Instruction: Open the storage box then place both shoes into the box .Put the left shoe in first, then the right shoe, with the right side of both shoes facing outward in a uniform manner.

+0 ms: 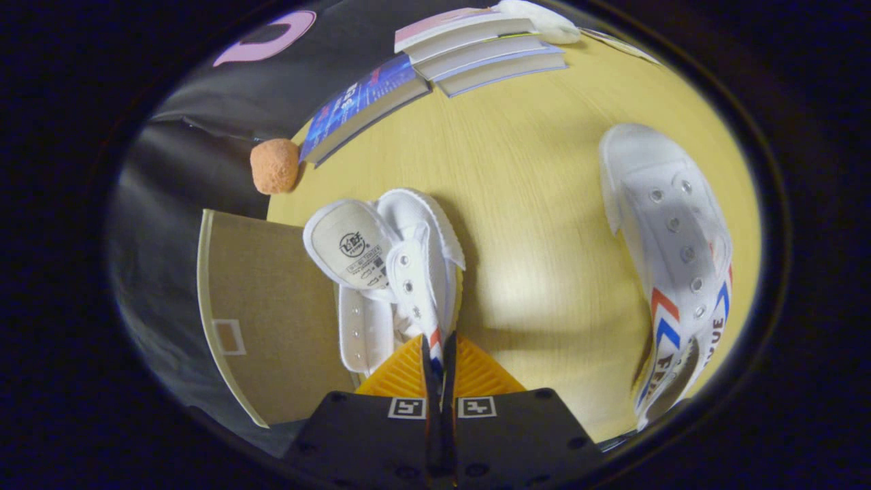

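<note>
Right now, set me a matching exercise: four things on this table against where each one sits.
Things:
1. shoe in the tongs
2. second shoe
3. orange ball
4. stacked books

Places:
A. at the table's edge, beside the blue book
B. lying apart on the table, to the right of the tongs
C. at the far end of the table
D. pinched between the fingers of the tongs, next to the cardboard flap

Pairs: 1-D, 2-B, 3-A, 4-C
</note>
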